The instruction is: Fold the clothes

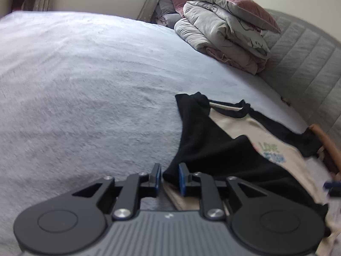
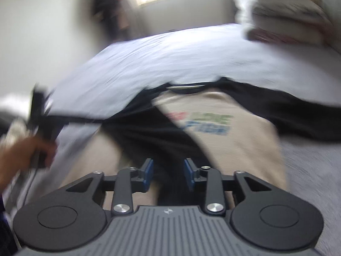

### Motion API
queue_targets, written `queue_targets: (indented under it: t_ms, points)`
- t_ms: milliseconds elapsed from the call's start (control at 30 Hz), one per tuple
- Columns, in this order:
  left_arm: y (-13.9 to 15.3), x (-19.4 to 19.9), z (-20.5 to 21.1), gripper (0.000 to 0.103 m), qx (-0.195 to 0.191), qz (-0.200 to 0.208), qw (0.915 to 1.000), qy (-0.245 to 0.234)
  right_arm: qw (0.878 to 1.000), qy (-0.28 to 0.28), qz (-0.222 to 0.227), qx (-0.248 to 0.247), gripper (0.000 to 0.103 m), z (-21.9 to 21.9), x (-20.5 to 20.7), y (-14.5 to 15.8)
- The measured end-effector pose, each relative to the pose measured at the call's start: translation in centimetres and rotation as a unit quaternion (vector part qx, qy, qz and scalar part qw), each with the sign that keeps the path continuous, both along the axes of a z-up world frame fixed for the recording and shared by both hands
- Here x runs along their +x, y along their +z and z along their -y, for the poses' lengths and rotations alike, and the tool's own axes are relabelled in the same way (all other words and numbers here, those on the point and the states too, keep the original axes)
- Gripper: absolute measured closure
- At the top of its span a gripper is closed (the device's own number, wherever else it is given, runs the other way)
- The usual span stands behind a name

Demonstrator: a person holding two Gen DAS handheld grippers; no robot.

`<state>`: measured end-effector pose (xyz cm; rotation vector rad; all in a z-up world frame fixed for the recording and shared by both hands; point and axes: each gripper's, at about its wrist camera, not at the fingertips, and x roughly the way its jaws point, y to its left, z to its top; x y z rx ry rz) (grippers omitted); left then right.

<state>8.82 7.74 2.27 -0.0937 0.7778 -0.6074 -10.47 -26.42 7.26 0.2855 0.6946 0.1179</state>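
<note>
Two claws, both parted, gripping nothing | your left claw (image 1: 169, 178) brackets the black sleeve tip (image 1: 168, 173) without pinching; right claw (image 2: 168, 175) hovers over the shirt's (image 2: 223, 128) hem | shirt lies flat on bed (image 1: 85, 85), long axis running away from you, collar (image 1: 230, 106) far, hem nearest.

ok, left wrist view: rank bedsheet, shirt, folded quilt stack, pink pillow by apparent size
1. bedsheet
2. shirt, though it is nearer the camera
3. folded quilt stack
4. pink pillow
</note>
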Motion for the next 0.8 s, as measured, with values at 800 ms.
queue_targets:
  t_ms: [800]
  points:
    - [0.8,-1.3,1.4,0.063,0.1,0.056,0.9934,-0.005,0.989,-0.077,-0.026,0.123,0.091,6.9,-9.3,1.4]
